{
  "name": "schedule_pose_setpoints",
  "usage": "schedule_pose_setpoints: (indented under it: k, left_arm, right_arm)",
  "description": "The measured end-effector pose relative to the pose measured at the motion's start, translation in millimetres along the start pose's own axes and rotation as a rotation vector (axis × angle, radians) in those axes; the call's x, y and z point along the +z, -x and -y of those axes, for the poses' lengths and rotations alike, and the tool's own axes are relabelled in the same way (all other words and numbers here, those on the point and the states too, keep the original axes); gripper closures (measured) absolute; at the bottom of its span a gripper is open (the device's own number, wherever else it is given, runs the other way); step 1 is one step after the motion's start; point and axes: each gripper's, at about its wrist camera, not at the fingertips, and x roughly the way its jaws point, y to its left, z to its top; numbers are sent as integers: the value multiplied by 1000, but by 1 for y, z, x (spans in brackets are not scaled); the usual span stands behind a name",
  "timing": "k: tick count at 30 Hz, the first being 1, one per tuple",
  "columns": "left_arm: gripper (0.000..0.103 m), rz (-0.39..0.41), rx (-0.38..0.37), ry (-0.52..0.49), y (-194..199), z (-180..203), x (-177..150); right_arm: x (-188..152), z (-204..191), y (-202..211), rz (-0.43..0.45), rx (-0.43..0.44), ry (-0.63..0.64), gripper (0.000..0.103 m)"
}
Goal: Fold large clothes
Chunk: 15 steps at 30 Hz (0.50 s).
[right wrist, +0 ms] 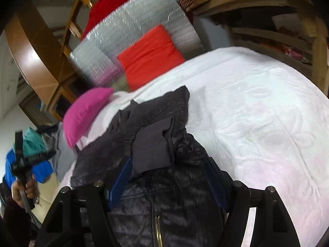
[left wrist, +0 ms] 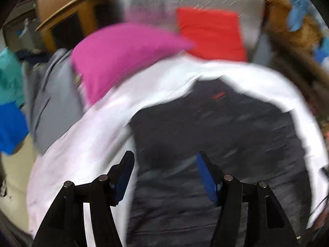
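Left gripper (left wrist: 164, 160): jaws apart over the dark jacket (left wrist: 216, 135), nothing pinched between the blue pads.
Right gripper (right wrist: 167, 168): jaws spread wide, the jacket's ribbed cuff (right wrist: 152, 146) bunched between them; whether the pads press it I cannot tell.
Jacket: lies crumpled on the white bedspread (right wrist: 257, 113).
Pink pillow (right wrist: 84, 113): beyond the jacket, at the bed's edge.
Red cushion (right wrist: 150, 55): farther back, against a silver sheet (right wrist: 131, 26).

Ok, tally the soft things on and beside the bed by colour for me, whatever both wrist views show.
Black: 1, the padded jacket on the white bedspread
Pink: 1, the pillow
Orange-red: 1, the cushion
Grey: 1, a garment off the bed's edge
Blue: 1, a cloth in the same heap
Teal: 1, a cloth above it
Total: 6
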Motion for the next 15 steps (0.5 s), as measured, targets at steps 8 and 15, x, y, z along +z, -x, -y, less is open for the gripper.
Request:
schedule_pose_setpoints:
  k: [8,15]
  left_arm:
    - [39,-137,31,49,-58,-44,-37]
    - [39,-131,45,-25,-72,-32,-40]
  right_arm:
    - [21,-19,-80,-190,-33,28,26]
    - [22,-73,-76,-142,-175,248,78]
